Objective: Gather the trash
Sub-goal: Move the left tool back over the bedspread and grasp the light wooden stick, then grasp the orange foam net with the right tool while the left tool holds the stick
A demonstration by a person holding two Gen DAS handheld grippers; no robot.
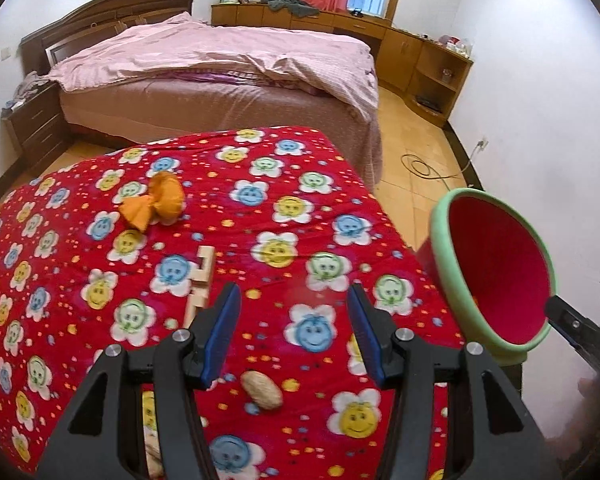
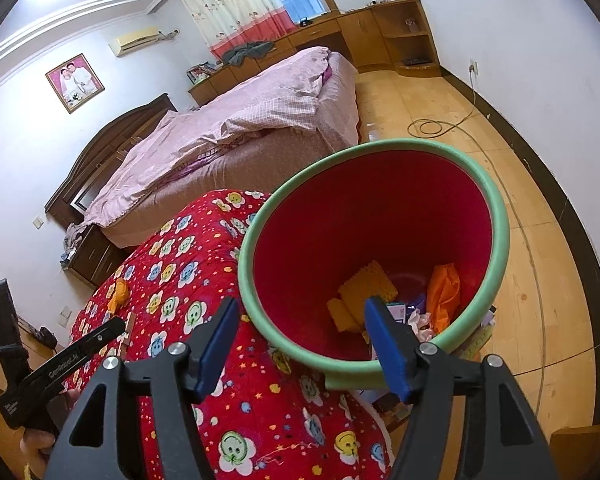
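A red bin with a green rim [image 2: 496, 216] stands at the right edge of the red flowered blanket [image 1: 260, 208]; it also shows in the left wrist view [image 1: 444, 256]. Inside lie yellow crackers [image 2: 366, 286], an orange wrapper [image 2: 444, 296] and crumpled paper. On the blanket lie an orange bag [image 1: 162, 202], a wooden piece [image 1: 200, 280] and a peanut shell [image 1: 262, 390]. My left gripper [image 1: 294, 320] is open and empty, just above the peanut shell. My right gripper [image 2: 300, 338] is open and empty, its right finger over the bin's near rim.
A bed with a pink cover [image 1: 220, 64] stands behind the blanket-covered surface. Wooden cabinets [image 1: 420, 60] line the far wall. A cable [image 2: 432, 126] lies on the tiled floor to the right of the bin.
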